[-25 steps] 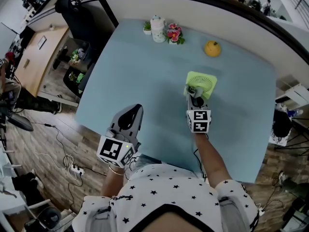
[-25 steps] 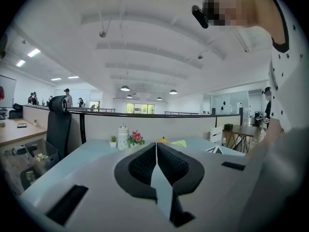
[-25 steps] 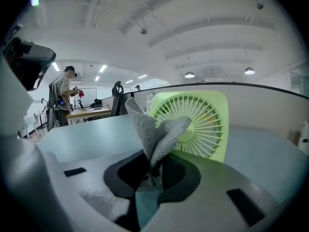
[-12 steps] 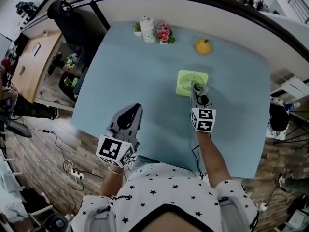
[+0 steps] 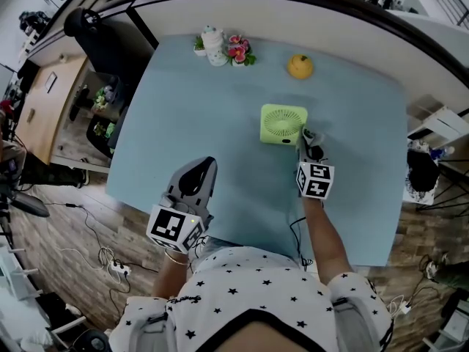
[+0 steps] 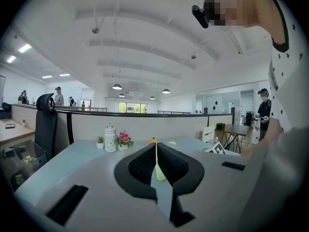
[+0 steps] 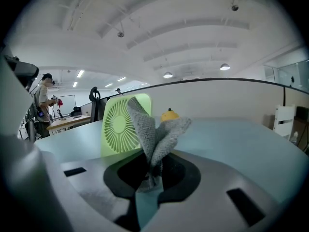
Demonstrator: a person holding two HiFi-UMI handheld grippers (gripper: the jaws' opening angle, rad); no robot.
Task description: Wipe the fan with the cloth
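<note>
Nearest the person, the left gripper (image 5: 199, 169) hangs over the table's (image 5: 205, 108) near edge, well to the near left of the fan (image 5: 283, 123). Its jaws are pressed together with nothing between them, and it sits just as it did a second ago.

The right gripper (image 5: 308, 141) is clenched on the grey cloth (image 7: 153, 132), which sticks up from its jaws in a crumpled fold. A second ago that cloth lay over the fan's front. Half a second ago it was at the fan's right edge. Now it is just beside the fan's near right corner, apparently clear of the green grille. I judge one wiping pass has ended, and another would mean bringing the cloth back onto the fan.

Beyond the fan sit a yellow fruit (image 5: 299, 66), and to the far left a white jar (image 5: 212, 44) with flowers (image 5: 236, 52).
</note>
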